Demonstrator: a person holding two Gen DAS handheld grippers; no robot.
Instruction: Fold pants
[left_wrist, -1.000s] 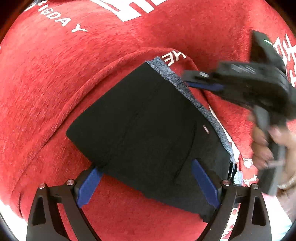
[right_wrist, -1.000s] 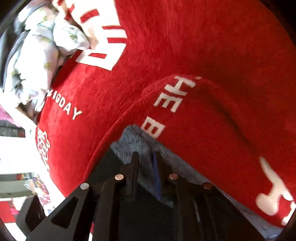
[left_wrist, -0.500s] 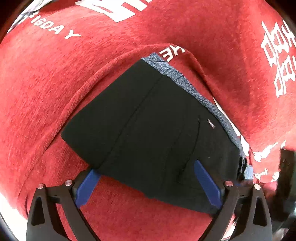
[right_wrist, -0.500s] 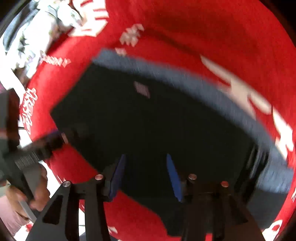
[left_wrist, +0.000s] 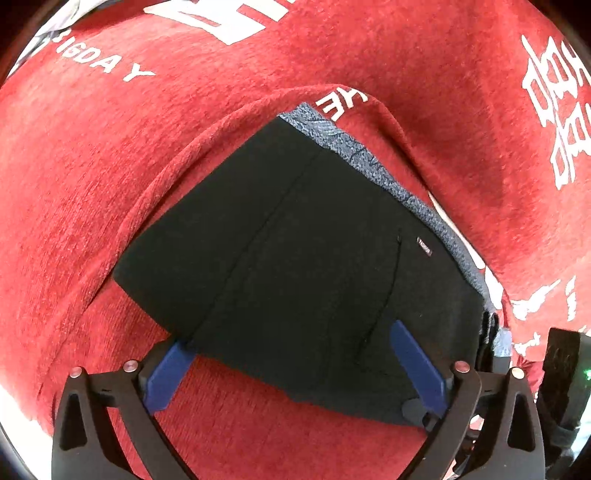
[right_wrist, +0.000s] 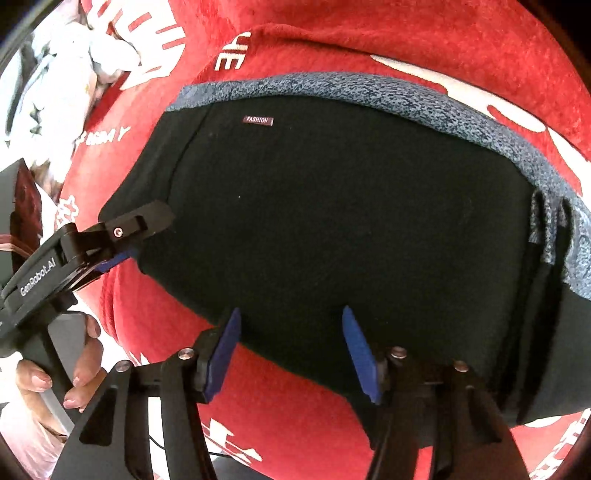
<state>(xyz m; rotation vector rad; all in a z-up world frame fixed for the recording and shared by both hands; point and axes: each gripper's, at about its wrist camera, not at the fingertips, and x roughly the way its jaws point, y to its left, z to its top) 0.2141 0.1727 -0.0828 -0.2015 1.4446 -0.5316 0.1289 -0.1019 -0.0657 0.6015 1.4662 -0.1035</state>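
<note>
The black pants (left_wrist: 295, 258) lie folded into a compact block on the red blanket (left_wrist: 110, 166), with a grey-blue waistband (left_wrist: 373, 166) along the far edge. My left gripper (left_wrist: 288, 336) hangs over the block's near edge, its jaws wide and still opening, its pads clear of the cloth. In the right wrist view the pants (right_wrist: 332, 221) show a small label (right_wrist: 258, 120). My right gripper (right_wrist: 291, 312) stands over their near edge. Its jaws are opening, the cloth edge lies between the pads, and nothing is pinched. One left finger (right_wrist: 144, 219) shows at the pants' left corner.
The red blanket (right_wrist: 443, 37) has white lettering and rises in a ridge behind the pants. Pale flowered fabric (right_wrist: 74, 66) is bunched at the far left. A person's hand (right_wrist: 81, 369) holds the left gripper's handle at the blanket's left edge.
My right gripper has left the far waistband corner, swung across to the pants' near edge, and gone from shut to open. The left gripper stayed put and spread slightly wider.
</note>
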